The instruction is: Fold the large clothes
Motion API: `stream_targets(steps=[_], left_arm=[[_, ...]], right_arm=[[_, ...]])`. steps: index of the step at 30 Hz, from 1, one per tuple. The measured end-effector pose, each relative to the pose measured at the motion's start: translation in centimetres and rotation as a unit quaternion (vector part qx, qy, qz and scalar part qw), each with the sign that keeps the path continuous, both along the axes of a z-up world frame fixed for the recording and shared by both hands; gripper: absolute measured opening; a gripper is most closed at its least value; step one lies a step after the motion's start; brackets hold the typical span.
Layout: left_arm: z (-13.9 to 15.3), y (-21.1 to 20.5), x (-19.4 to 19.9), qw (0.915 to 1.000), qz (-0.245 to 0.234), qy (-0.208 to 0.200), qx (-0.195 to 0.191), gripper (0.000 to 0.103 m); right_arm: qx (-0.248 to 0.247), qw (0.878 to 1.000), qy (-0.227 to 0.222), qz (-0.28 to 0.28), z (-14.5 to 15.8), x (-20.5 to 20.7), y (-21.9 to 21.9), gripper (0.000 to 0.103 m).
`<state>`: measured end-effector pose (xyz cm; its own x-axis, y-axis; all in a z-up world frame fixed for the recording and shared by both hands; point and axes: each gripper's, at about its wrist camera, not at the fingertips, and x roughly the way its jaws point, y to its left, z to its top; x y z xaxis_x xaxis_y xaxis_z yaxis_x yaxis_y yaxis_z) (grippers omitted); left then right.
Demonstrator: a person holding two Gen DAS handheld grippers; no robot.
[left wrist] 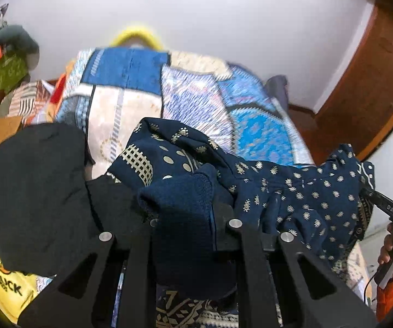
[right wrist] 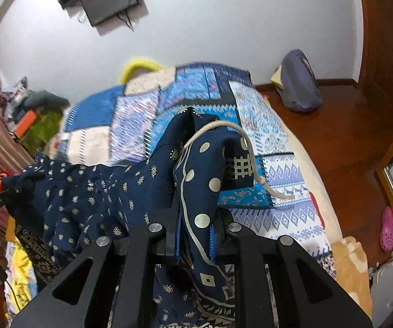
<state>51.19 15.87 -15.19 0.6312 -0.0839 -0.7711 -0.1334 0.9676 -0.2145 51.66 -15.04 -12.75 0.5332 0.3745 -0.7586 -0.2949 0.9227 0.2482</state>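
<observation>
Now lifting navy printed garment (left wrist: 300, 199) over patchwork bed quilt (left wrist: 196, 95)
Left gripper (left wrist: 193, 218) and right gripper (right wrist: 193, 229) each pinching a fabric edge; best kept level, spread apart, taut

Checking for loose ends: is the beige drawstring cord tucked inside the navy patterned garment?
No, the beige drawstring cord loops outside the navy patterned garment and dangles free.
</observation>
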Motion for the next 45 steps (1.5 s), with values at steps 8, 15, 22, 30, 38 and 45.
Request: stream_targets(steps=[8, 15, 22, 30, 38, 45], left_arm=[[-6.7, 1.6, 2.9, 0.997, 0.019, 0.06, 0.045, 0.018], [-7.7, 2.0, 1.6, 0.994, 0.029, 0.076, 0.073, 0.024], [-3.9, 1.4, -1.8, 0.9946, 0.016, 0.05, 0.089, 0.034], [1.4, 0.5, -8.8, 0.9949, -0.013, 0.015, 0.099, 0.04], [1.9, 0.1, -16.4, 0.9952, -0.052, 0.023, 0.08, 0.059], [-4.1, 0.3, -21.6, 0.9879, -0.088, 0.117, 0.05, 0.066]], right_arm=[[-0.047, 0.998, 0.028, -0.007, -4.0, 2.1, -0.5, 0.018], [-0.053, 0.996, 0.047, -0.045, -4.2, 1.8, -3.2, 0.018], [-0.058, 0.998, 0.029, -0.015, -0.4, -1.6, -4.4, 0.018], [-0.081, 0.995, -0.018, 0.051, 4.9, -8.8, -4.3, 0.036], [-0.095, 0.992, -0.004, 0.082, 3.5, -15.7, -5.3, 0.056], [-0.108, 0.991, 0.039, 0.075, 0.4, -19.2, -6.8, 0.056]])
